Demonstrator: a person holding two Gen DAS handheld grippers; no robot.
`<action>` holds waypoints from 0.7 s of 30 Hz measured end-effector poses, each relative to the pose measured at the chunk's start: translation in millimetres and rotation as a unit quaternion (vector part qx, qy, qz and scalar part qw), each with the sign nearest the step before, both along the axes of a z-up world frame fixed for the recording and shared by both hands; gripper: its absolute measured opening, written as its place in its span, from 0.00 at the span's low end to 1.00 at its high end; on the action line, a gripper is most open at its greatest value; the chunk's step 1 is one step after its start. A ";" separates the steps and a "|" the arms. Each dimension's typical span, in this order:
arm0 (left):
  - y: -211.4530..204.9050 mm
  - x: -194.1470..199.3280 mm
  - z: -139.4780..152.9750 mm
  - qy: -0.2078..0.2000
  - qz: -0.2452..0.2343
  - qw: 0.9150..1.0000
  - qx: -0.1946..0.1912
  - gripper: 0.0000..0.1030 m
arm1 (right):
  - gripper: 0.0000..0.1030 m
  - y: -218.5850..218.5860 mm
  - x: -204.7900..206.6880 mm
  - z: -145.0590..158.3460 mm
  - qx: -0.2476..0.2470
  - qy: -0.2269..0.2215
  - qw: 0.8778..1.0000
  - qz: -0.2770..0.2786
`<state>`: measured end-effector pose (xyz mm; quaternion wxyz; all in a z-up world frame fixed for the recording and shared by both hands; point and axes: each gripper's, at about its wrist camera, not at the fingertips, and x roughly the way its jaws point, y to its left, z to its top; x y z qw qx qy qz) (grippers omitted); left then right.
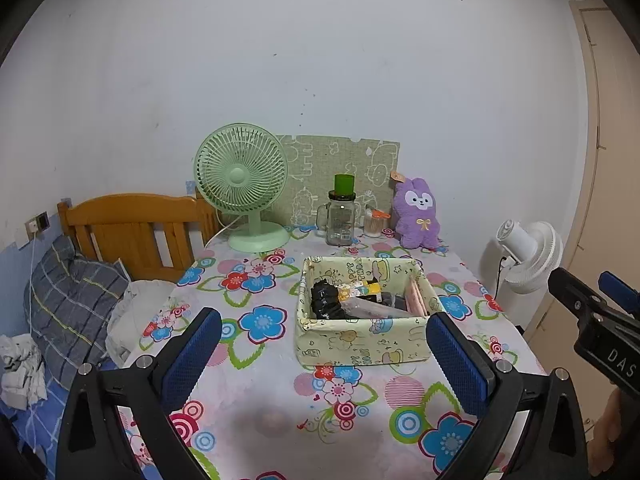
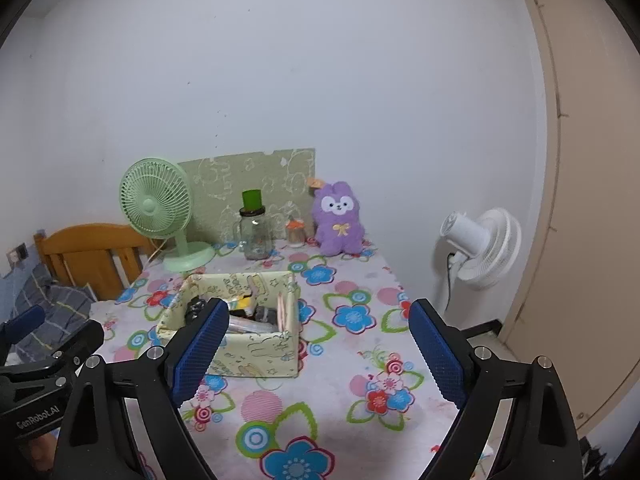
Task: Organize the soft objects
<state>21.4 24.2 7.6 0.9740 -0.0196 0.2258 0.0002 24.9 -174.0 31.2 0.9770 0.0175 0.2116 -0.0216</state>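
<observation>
**A:** Start with the big picture. What is laid out here?

**B:** The table (image 1: 256, 392) under its flowered cloth carries everything. At the back, against the wall, stand the green fan (image 1: 242, 192), the glass jar (image 1: 341, 216) and the purple plush rabbit (image 1: 418, 214). In the middle sits the fabric storage box (image 1: 360, 344), already part full of small items I cannot name for certain.

**A:** And the 2 grippers?

**B:** Both hover over the near edge, empty. The left gripper (image 1: 324, 344) has its jaws spread wide, the box showing between them. The right gripper (image 2: 316, 348) is likewise wide apart, with the box behind its left pad and bare cloth ahead.

**A:** So what is the step?

**B:** My guess: fetch the rabbit, the one plainly soft thing outside the box, upright at the far right of the table, just beside a small container with an orange top (image 1: 377, 224).

**A:** How to do it well?

**B:** Use the right gripper; its path past the box looks open. Pinch the body, not an ear, since plush squashes and slips. Approach from the right so the jar and container are not knocked. The left gripper could steady the box wall, which looks floppy.
</observation>
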 end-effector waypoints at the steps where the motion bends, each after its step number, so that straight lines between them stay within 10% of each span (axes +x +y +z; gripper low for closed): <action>1: -0.1 0.3 -0.1 0.001 0.000 1.000 -0.001 1.00 | 0.91 0.2 -0.5 0.1 0.000 0.000 1.000 0.000; 21: -7.3 2.8 -0.9 0.002 -0.006 1.000 0.001 1.00 | 0.92 -2.0 0.1 -1.0 0.016 0.002 1.000 0.013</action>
